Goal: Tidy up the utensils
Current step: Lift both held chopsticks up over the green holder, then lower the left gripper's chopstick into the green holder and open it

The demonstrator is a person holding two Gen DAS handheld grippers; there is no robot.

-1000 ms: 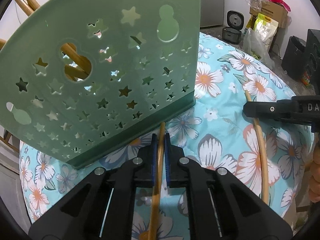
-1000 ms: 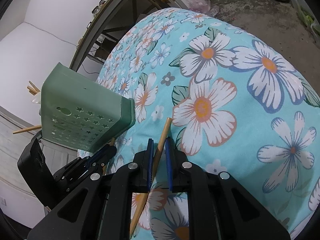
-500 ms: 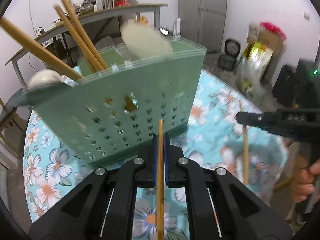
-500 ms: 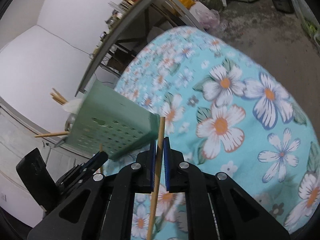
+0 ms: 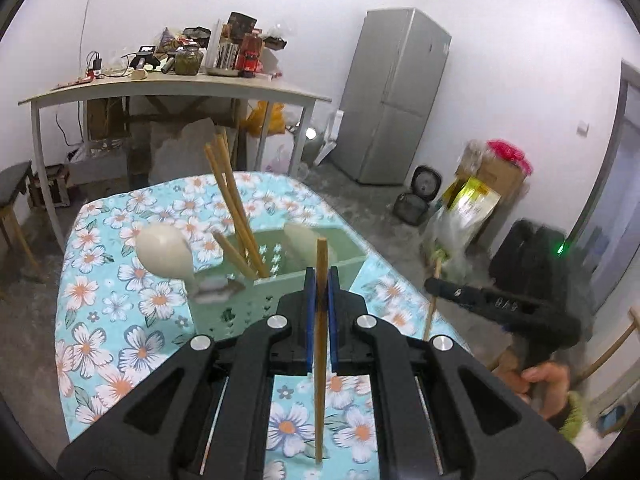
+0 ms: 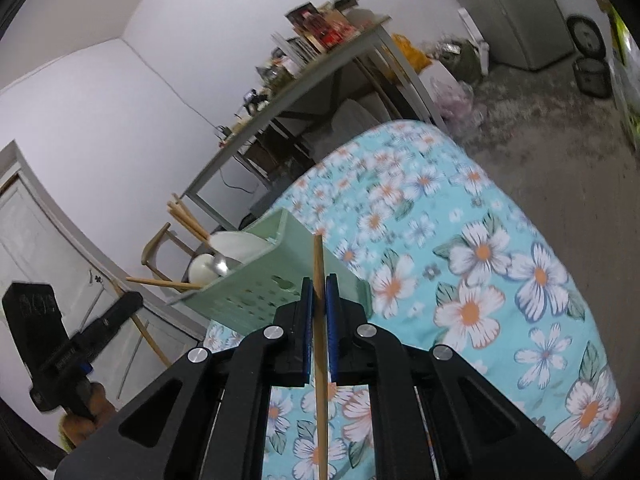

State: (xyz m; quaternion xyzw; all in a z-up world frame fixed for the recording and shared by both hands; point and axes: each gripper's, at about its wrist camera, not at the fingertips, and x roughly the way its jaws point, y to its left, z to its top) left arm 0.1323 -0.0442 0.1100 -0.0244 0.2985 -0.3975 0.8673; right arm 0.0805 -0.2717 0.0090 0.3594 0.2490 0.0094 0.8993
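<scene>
A green perforated utensil basket stands on the floral tablecloth; it also shows in the right wrist view. It holds several wooden chopsticks and white spoons. My left gripper is shut on a wooden chopstick, held upright just in front of and above the basket. My right gripper is shut on another chopstick, upright, beside the basket's near corner. It appears at the right of the left wrist view.
A cluttered grey table stands behind the floral one. A grey refrigerator is at the back right, with boxes and bags on the floor. A wooden chair sits behind the basket.
Both grippers have lifted and tilted up with their chopsticks; the basket now lies lower in view and its open top shows. The chopsticks now stand upright.
</scene>
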